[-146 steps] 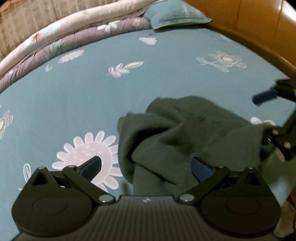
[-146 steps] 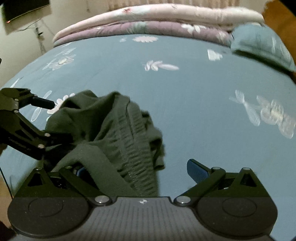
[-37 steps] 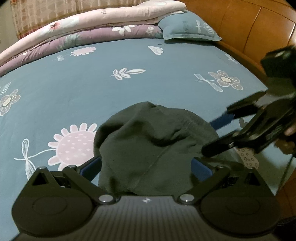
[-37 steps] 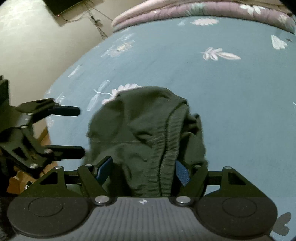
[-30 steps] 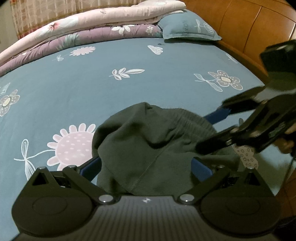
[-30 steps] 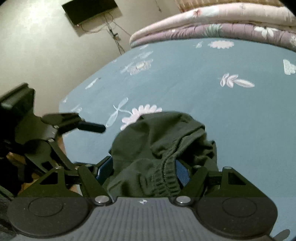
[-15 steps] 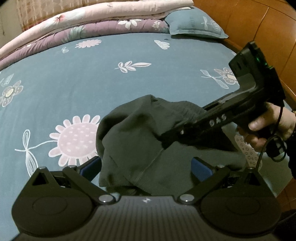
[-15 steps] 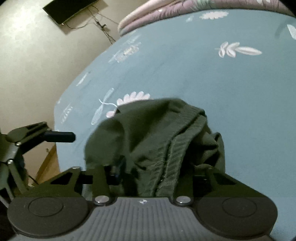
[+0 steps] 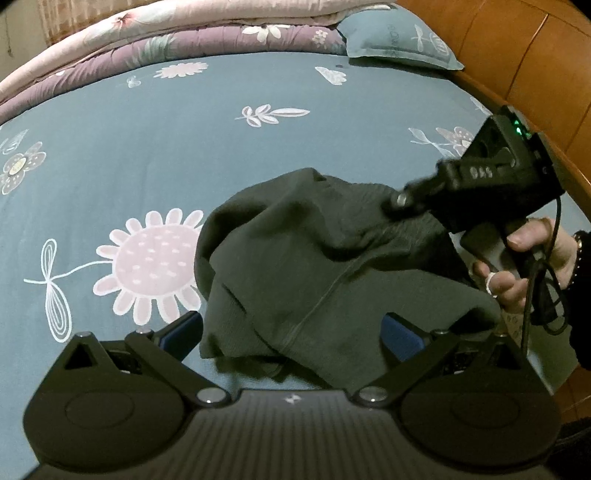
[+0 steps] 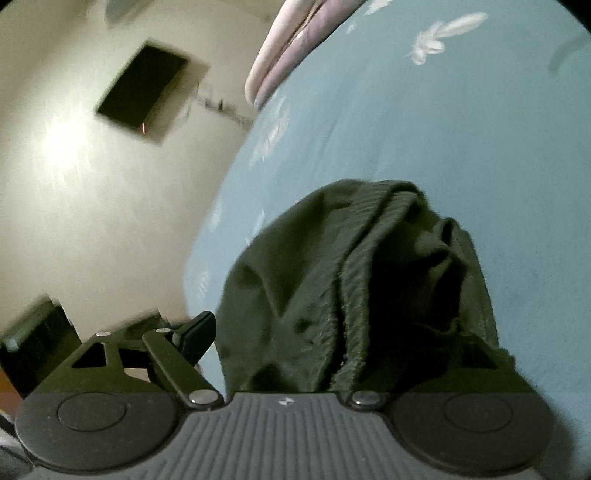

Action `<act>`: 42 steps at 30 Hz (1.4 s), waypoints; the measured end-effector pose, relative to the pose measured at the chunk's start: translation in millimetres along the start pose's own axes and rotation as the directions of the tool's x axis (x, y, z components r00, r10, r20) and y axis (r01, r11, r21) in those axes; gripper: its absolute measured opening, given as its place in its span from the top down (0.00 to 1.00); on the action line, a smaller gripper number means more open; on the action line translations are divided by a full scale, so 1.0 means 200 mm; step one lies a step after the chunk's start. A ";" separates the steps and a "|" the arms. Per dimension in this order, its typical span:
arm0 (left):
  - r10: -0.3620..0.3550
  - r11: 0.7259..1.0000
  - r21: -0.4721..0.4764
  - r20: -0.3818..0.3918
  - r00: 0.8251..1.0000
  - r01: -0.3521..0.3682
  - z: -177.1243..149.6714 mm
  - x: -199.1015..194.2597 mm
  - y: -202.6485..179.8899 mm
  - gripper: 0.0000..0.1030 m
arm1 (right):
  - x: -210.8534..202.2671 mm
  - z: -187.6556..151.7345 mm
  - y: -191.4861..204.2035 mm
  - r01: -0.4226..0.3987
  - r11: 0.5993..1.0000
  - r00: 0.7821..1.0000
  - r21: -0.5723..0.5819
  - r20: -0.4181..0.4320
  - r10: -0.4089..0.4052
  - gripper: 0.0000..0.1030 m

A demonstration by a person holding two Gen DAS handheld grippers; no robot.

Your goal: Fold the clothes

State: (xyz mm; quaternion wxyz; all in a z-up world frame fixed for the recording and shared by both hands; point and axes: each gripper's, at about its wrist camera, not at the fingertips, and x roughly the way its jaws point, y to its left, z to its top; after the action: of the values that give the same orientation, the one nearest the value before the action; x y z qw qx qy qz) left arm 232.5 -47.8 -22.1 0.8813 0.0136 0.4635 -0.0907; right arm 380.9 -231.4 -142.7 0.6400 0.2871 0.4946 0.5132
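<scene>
A dark green garment (image 9: 295, 266) lies bunched on the blue flowered bed sheet (image 9: 184, 129). My left gripper (image 9: 291, 332) is open, its blue-padded fingers (image 9: 184, 330) wide apart on either side of the garment's near edge. From the right, a hand (image 9: 546, 254) holds my right gripper (image 9: 399, 201), whose tip is buried in the garment's raised ribbed waistband. In the right wrist view the garment (image 10: 332, 280) fills the gap of the right gripper (image 10: 284, 332). Its jaws are partly closed on the cloth, one finger (image 10: 195, 334) showing and the other covered.
Folded pink and purple quilts (image 9: 166, 33) and a blue pillow (image 9: 395, 37) lie at the bed's far end. A wooden headboard (image 9: 517, 55) runs along the right. A dark screen (image 10: 144, 88) hangs on the pale wall past the bed's left edge.
The right gripper has drawn back to the right and tilted, lifting the waistband with it; its view is now blurred and rolled. The left gripper stays open in place.
</scene>
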 end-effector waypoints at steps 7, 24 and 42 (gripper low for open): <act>-0.004 1.000 0.002 -0.010 1.000 0.004 -0.02 0.01 0.02 0.01 | -0.01 0.00 0.05 0.071 0.997 0.997 -0.035 -0.034 -0.072 0.37; -0.043 0.999 -0.008 -0.017 0.999 0.043 -0.02 0.05 0.05 0.01 | 0.09 -0.03 0.20 0.281 0.955 0.956 -0.098 -0.059 -0.288 0.23; -0.053 0.998 -0.026 -0.013 0.999 0.052 -0.07 0.04 0.17 0.01 | 0.15 -0.09 0.23 0.243 0.970 0.960 -0.004 0.142 -0.240 0.00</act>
State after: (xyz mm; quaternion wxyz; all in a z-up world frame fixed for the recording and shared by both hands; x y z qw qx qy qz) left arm 231.2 -13.0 -39.0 0.8754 -0.0093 0.4711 -0.1078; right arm 346.1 -192.5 -119.8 0.7339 0.2533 0.4743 0.4151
